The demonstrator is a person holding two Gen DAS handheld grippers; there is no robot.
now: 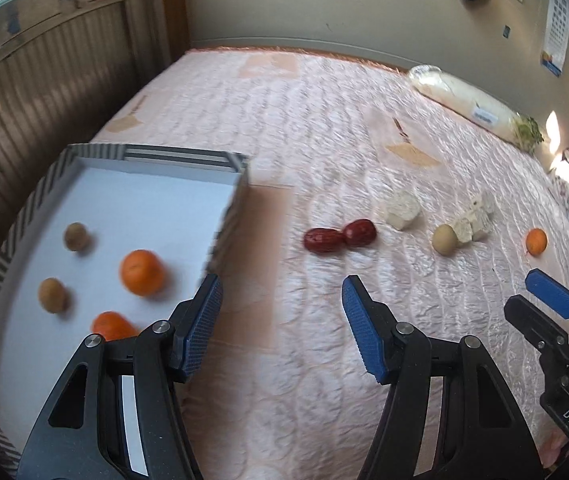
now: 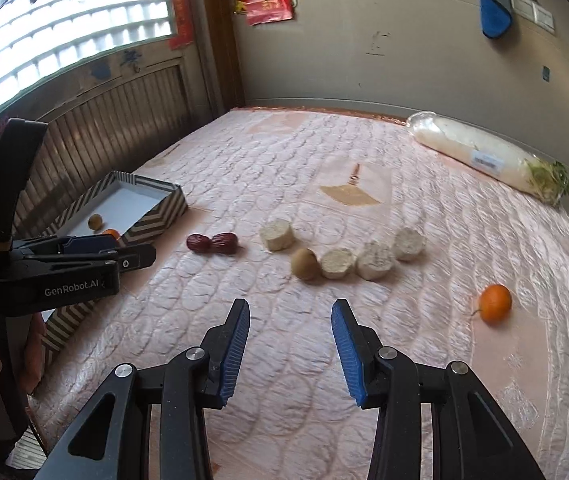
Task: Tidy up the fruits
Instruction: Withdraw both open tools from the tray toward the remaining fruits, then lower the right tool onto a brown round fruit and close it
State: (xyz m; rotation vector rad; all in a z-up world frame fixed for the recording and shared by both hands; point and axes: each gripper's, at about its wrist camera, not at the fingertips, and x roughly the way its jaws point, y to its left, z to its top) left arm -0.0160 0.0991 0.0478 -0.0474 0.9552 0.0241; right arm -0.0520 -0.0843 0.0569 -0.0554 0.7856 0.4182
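Left wrist view: the left tongs point(image 1: 282, 300) hang released, blue pads wide apart with nothing between them, above the pink quilted bed point(image 1: 284, 128). At ten o'clock of them sits the striped box point(image 1: 32, 200), and on its white floor lie two oranges point(image 1: 142, 272) and two small brown fruits point(image 1: 75, 237). At twelve o'clock, on the quilt, two red dates point(image 1: 338, 237) lie touching end to end. Toward one o'clock a brown fruit point(image 1: 444, 239) rests against pale cut rounds point(image 1: 402, 209), and a lone orange point(image 1: 536, 241) sits farther at two o'clock. The right tongs point(image 1: 540, 300) enter at three o'clock.

In the right wrist view the right tongs point(image 2: 290, 316) are likewise released and empty over the bed. The dates point(image 2: 212, 243) lie at eleven o'clock, the brown fruit point(image 2: 304, 264) at twelve, the lone orange point(image 2: 494, 303) at three. A wrapped white radish point(image 2: 484, 156) lies along the wall at two o'clock.
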